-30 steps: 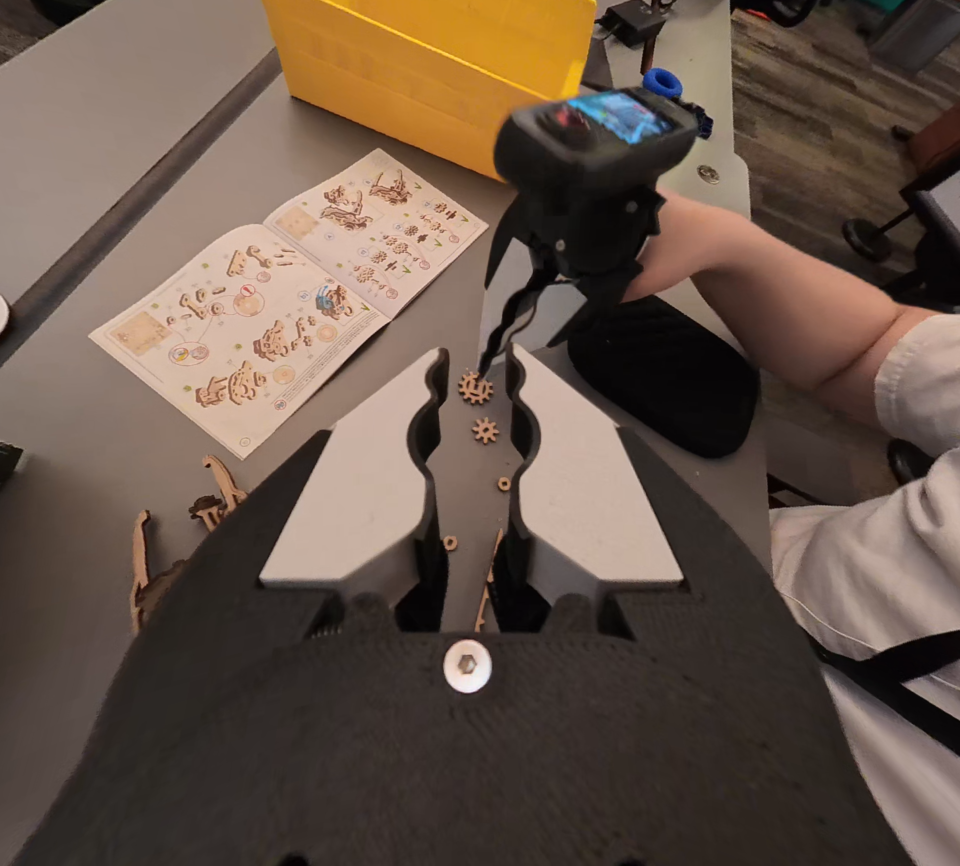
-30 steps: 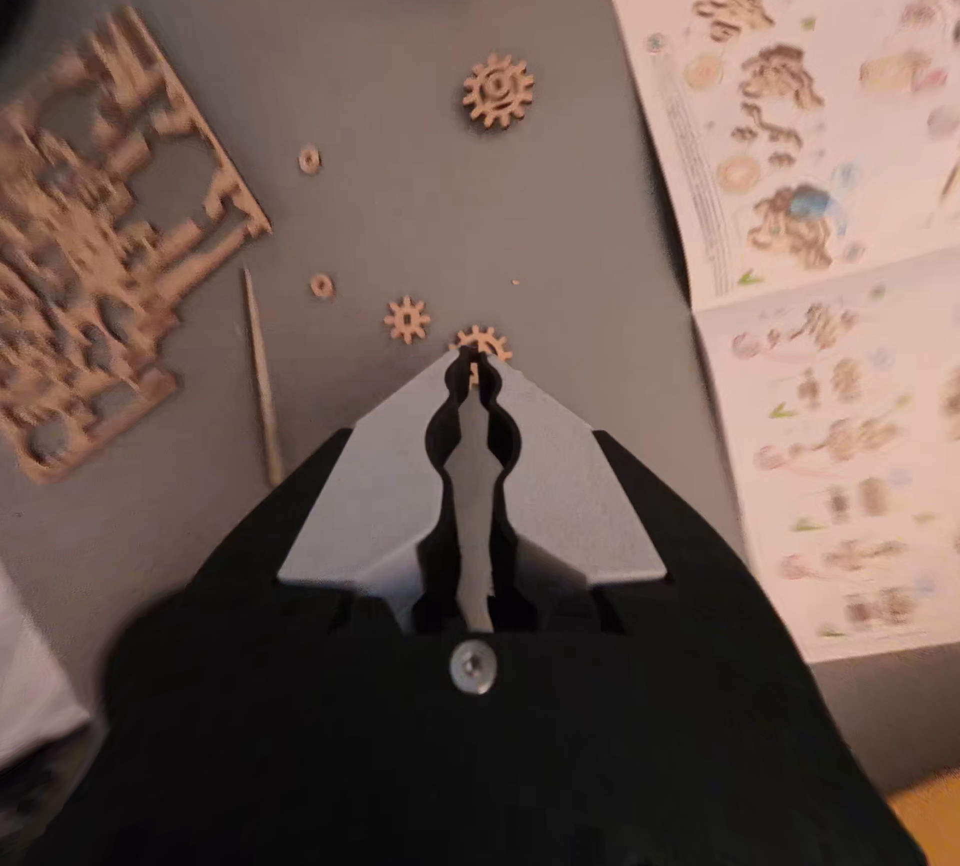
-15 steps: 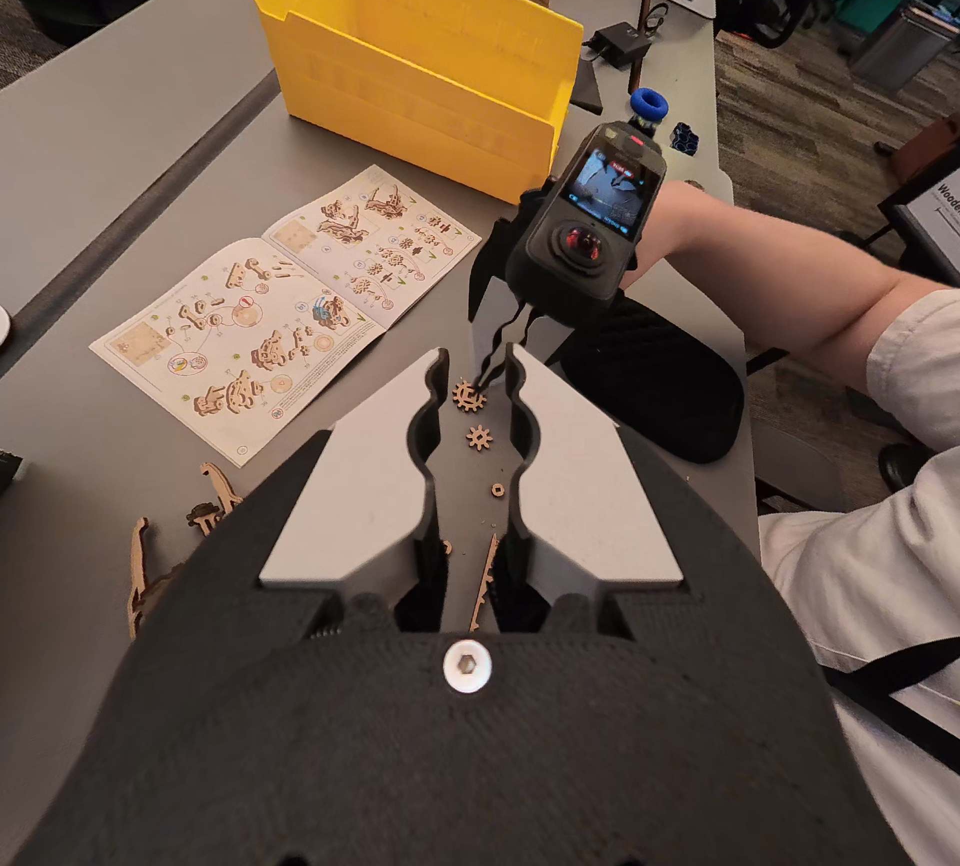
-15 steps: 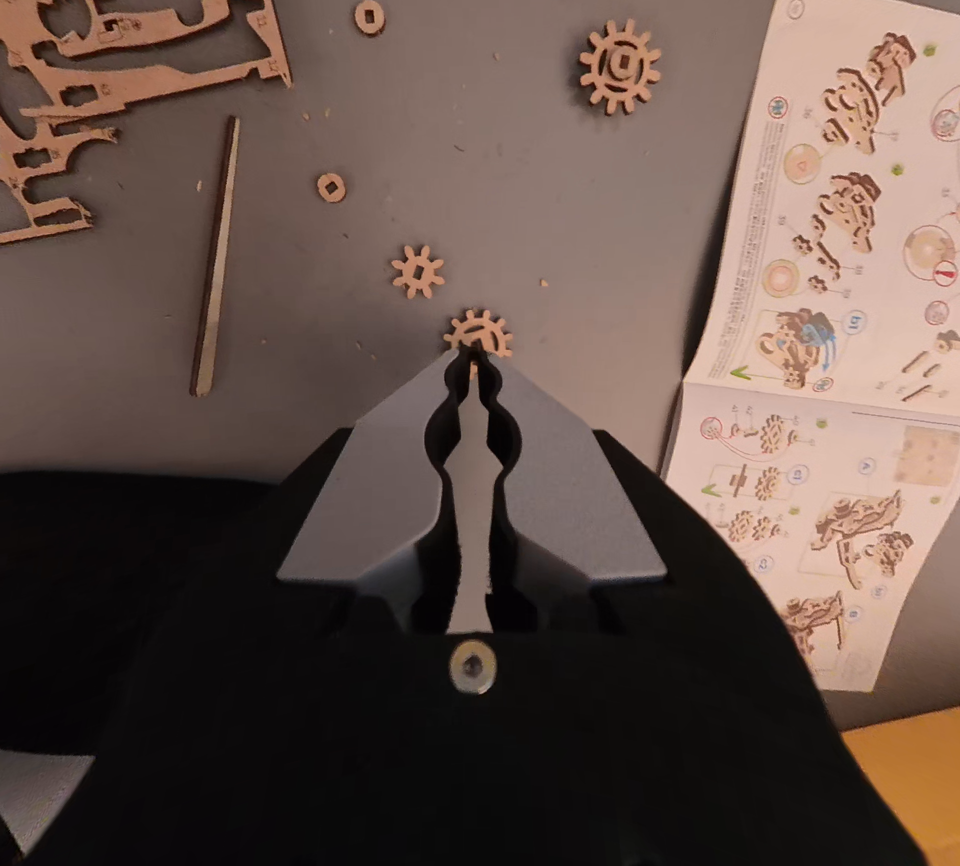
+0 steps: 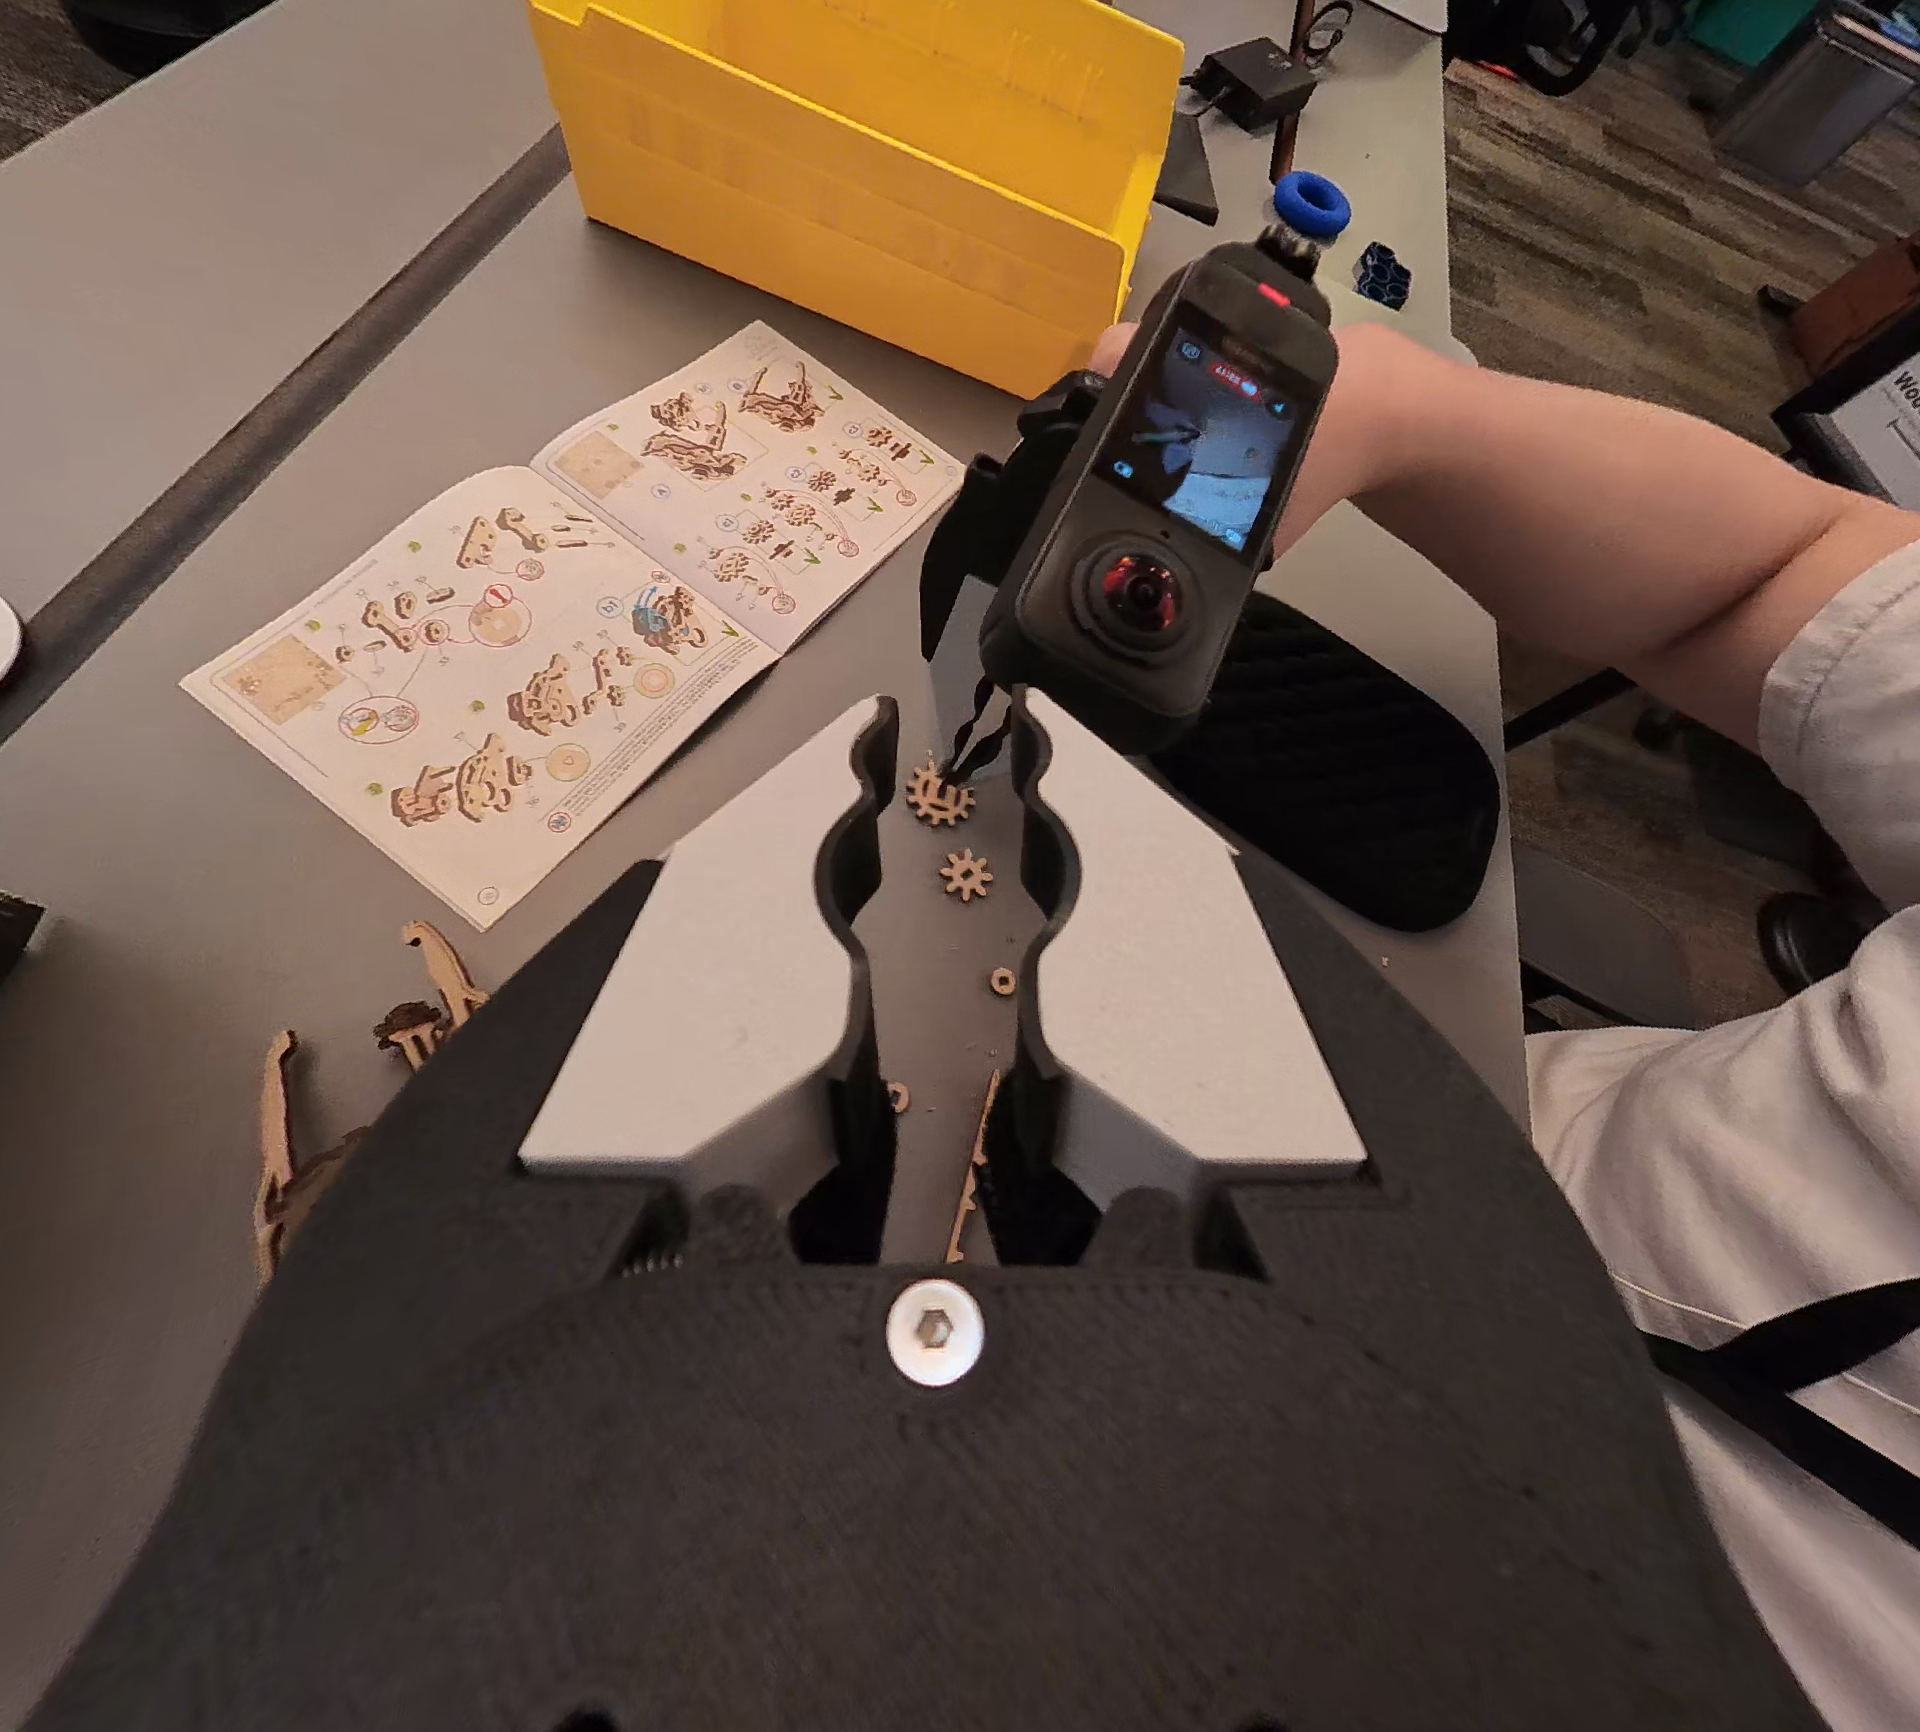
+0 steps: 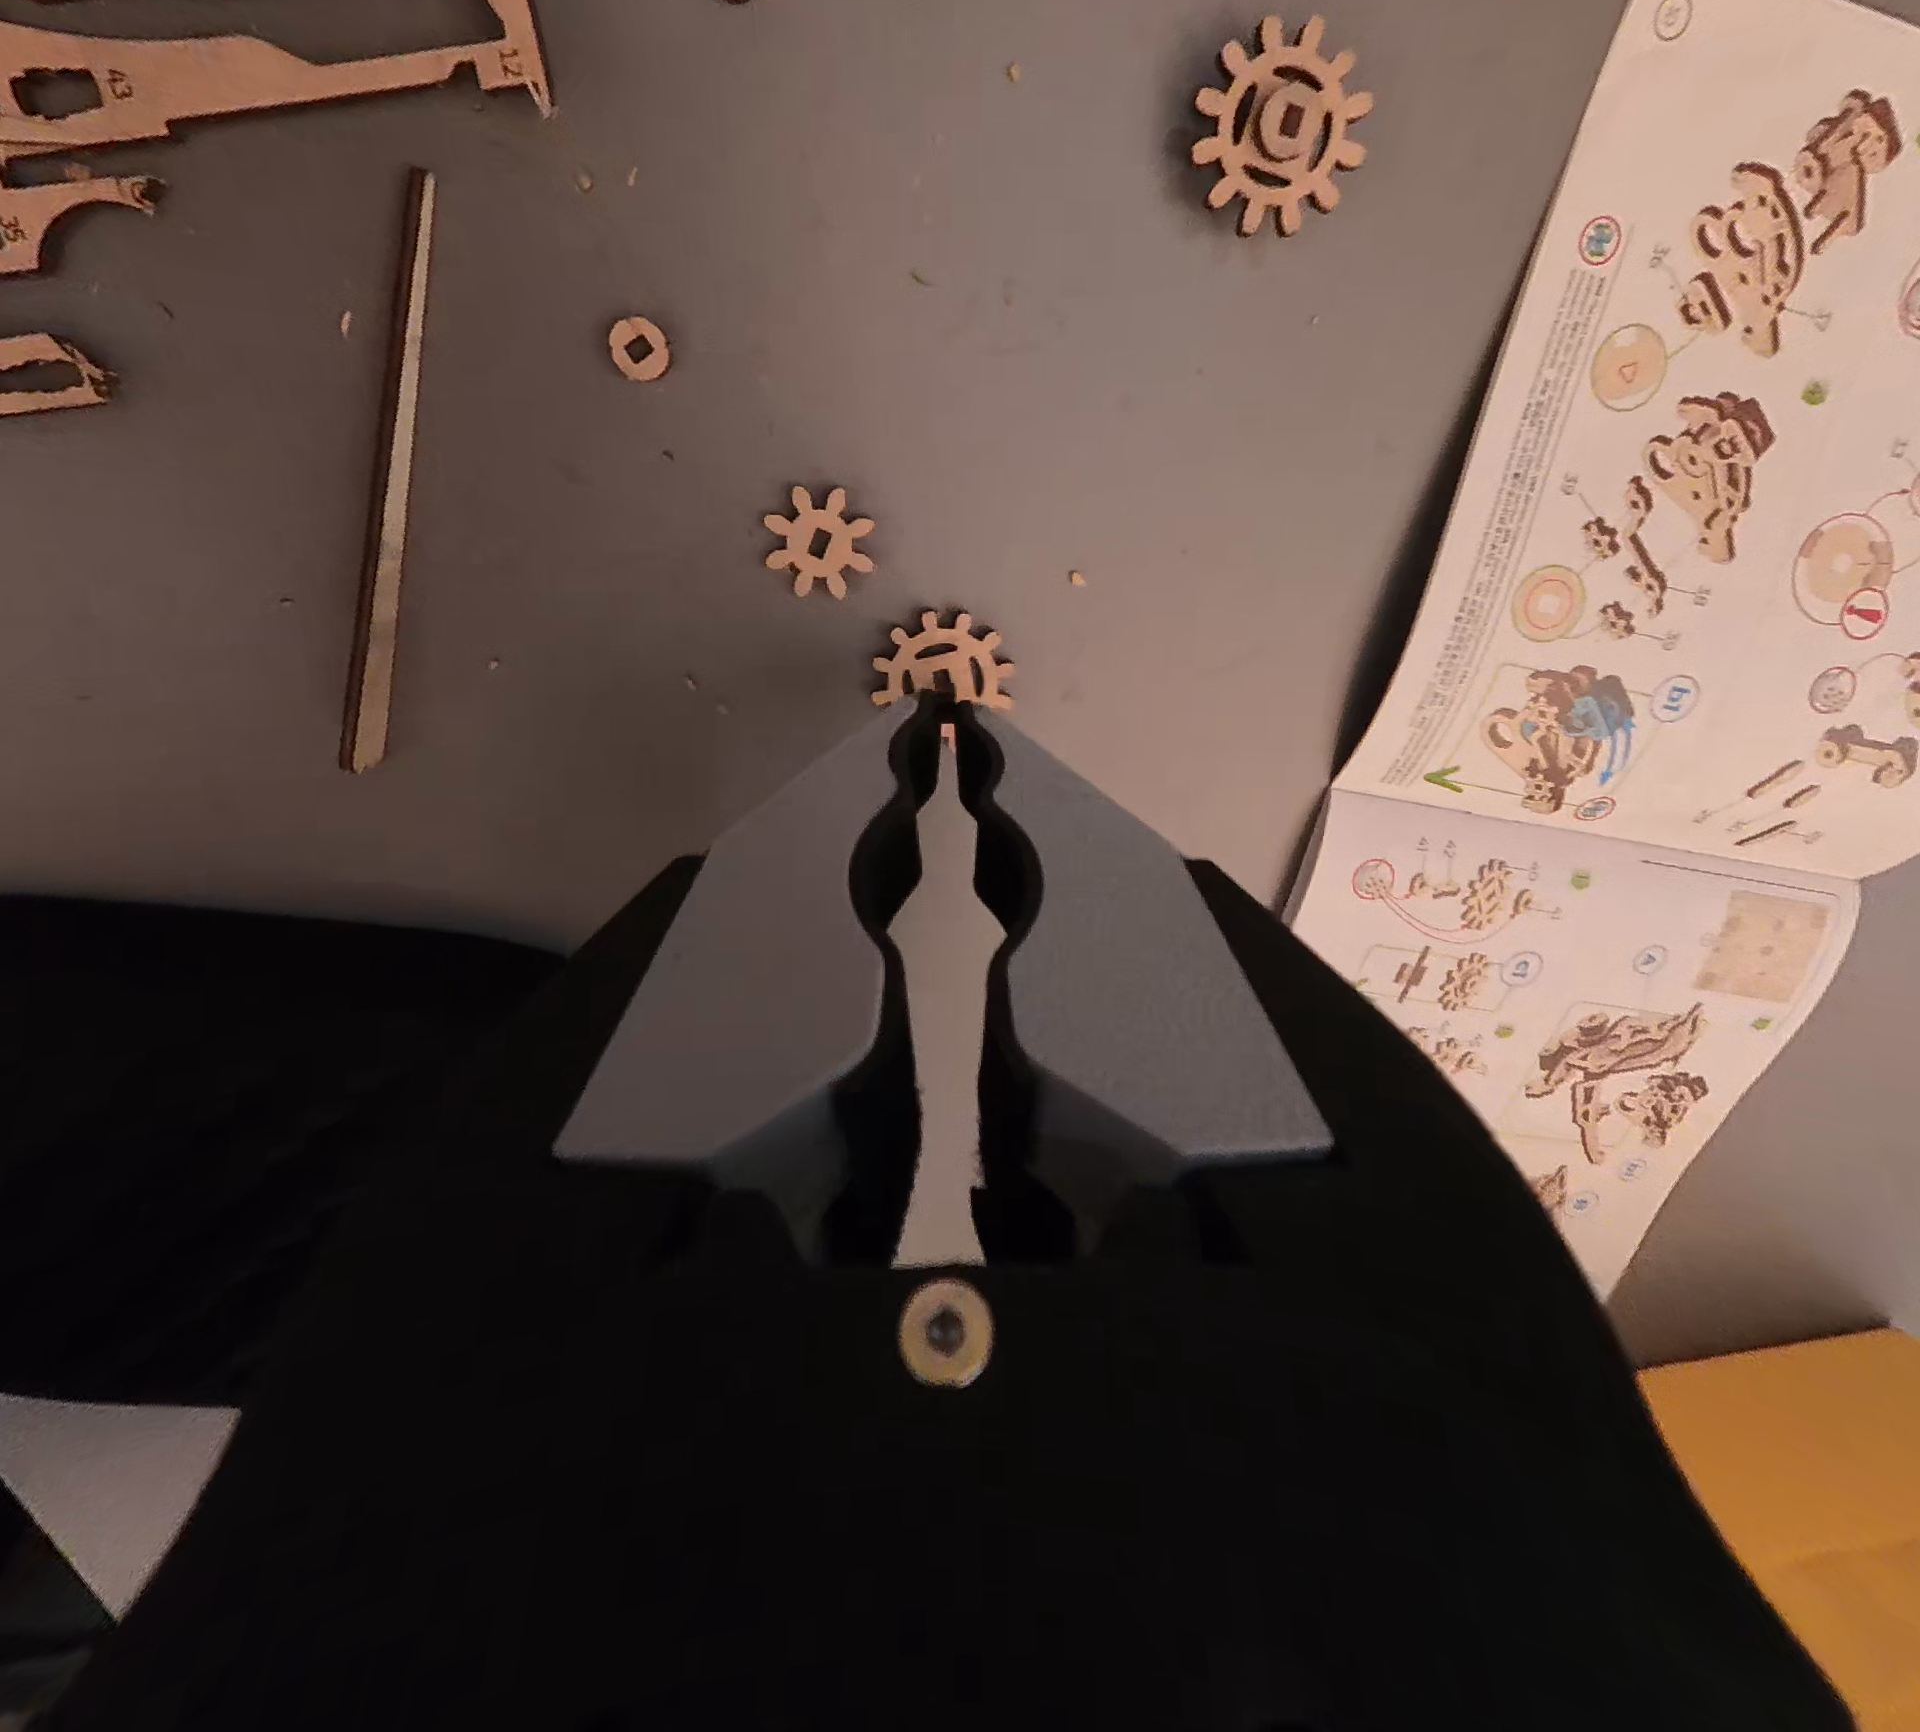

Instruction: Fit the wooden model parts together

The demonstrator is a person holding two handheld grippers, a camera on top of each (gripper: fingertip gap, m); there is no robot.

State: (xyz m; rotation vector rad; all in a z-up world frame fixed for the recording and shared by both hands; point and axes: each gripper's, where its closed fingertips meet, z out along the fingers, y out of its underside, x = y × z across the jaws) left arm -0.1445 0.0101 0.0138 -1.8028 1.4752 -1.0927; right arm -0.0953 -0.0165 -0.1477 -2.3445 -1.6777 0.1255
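Note:
A medium wooden gear (image 6: 942, 664) lies on the grey table (image 6: 1039, 394). My right gripper (image 6: 940, 711) is shut, its tips pinching the gear's near edge. In the left wrist view the right gripper (image 5: 961, 763) comes down steeply onto the same gear (image 5: 938, 794). My left gripper (image 5: 956, 716) is open and empty, held above the table, and the gear shows between its fingers. A small gear (image 6: 821, 541) lies just beside the medium one. A large gear (image 6: 1283, 124) lies farther off. Two washers (image 6: 638, 348) and a thin wooden stick (image 6: 390, 477) lie to the left.
The open instruction booklet (image 5: 561, 602) lies left of the gears. A yellow bin (image 5: 852, 93) stands behind it. A black pad (image 5: 1340, 768) lies under the person's arm (image 5: 1558, 519). The punched-out part sheet (image 6: 260, 41) and wooden model pieces (image 5: 436, 986) lie nearby. The gap from one gripper's tips to the other's is roughly 15 cm. The right tips stand about 10 cm off the thin wooden stick (image 6: 390, 477).
The right gripper has tilted about its tips and now stands steeper, still shut at the medium gear. The gear has not moved on the table. The left gripper has stayed open and nearly still.

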